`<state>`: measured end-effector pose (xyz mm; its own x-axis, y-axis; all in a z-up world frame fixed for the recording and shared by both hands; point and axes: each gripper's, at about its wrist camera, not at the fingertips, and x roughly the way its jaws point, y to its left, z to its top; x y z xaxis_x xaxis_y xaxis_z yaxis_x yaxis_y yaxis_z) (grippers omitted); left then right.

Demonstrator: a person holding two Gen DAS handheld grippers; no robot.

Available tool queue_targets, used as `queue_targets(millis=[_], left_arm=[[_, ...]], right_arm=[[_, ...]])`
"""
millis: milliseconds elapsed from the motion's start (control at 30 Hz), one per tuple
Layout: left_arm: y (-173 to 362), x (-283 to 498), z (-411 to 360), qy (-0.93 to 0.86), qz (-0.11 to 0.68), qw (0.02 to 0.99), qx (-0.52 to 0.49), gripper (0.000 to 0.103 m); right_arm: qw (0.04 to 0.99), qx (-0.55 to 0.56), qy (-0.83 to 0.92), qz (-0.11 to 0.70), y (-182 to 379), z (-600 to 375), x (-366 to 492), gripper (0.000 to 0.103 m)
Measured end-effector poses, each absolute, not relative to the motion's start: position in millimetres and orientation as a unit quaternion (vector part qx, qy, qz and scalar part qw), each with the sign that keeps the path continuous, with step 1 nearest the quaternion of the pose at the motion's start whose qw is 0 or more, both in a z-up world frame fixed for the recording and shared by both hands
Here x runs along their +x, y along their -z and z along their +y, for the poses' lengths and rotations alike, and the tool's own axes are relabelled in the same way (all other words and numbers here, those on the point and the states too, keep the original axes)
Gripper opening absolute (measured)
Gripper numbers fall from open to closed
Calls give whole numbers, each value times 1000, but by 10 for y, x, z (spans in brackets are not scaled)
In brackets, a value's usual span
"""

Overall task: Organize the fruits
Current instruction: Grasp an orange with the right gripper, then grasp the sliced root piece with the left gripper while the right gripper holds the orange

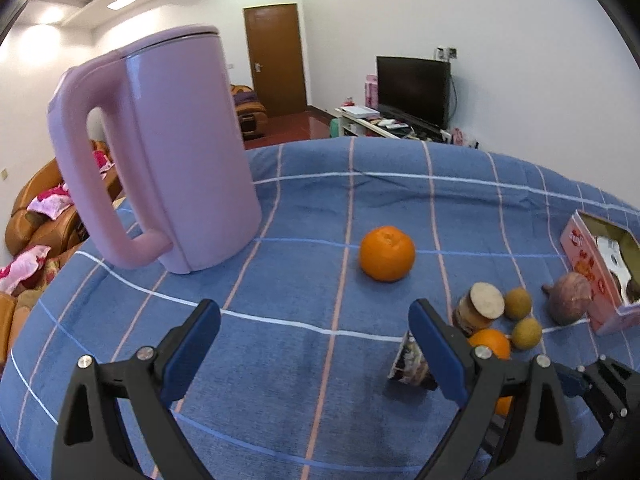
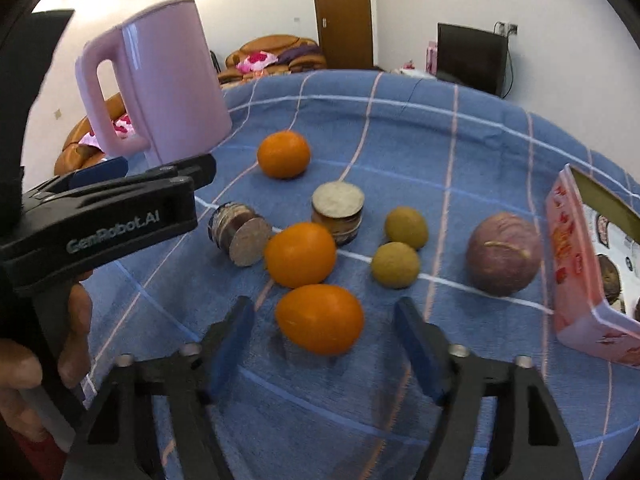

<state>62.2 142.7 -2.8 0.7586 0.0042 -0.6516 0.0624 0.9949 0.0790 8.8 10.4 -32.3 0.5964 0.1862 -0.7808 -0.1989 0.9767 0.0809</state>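
Note:
Three oranges lie on the blue checked tablecloth (image 2: pixel 400 132). The nearest orange (image 2: pixel 320 318) sits between the blue pads of my right gripper (image 2: pixel 324 314), which is open; a gap shows on each side of the fruit. A second orange (image 2: pixel 300 254) lies just behind it and a third orange (image 2: pixel 284 154) farther back. Two small greenish-brown fruits (image 2: pixel 406 222) (image 2: pixel 396 264) and a purple round fruit (image 2: pixel 502 258) lie to the right. My left gripper (image 1: pixel 314 316) hovers open over bare cloth, with the far orange (image 1: pixel 387 254) ahead of it.
A tall pink kettle (image 1: pixel 160 160) stands at the left. One small jar (image 2: pixel 338 212) stands upright and another jar (image 2: pixel 240 234) lies on its side among the fruit. An open pink box (image 2: pixel 588 280) sits at the right edge. A hand (image 2: pixel 72 320) holds the left gripper (image 2: pixel 202 178).

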Motion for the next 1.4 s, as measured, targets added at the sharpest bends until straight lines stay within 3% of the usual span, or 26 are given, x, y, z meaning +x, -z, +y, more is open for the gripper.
queue_targets(millis=[33, 133, 600, 800, 1033, 1100, 1267, 1400], left_arm=[[36, 623, 1417, 17, 349, 936, 53, 97], [65, 625, 1376, 32, 356, 932, 64, 97], [60, 411, 1129, 136, 345, 921, 118, 96], [148, 501, 1138, 132, 374, 912, 108, 79], [253, 594, 1066, 116, 391, 906, 117, 77], [290, 614, 1005, 118, 395, 902, 124, 69], [299, 610, 981, 147, 402, 897, 111, 34], [211, 548, 1048, 137, 378, 911, 91, 33]], right_arm=[[894, -10, -106, 435, 326, 99, 79, 61], [894, -22, -109, 433, 329, 117, 69, 44], [922, 40, -59, 381, 142, -574, -189, 44], [920, 46, -67, 384, 141, -598, -182, 44], [918, 48, -71, 387, 155, -583, -191, 44], [918, 46, -72, 387, 159, -573, -190, 44], [919, 47, -71, 384, 156, -568, -181, 44], [925, 43, -66, 371, 114, -584, -212, 44]])
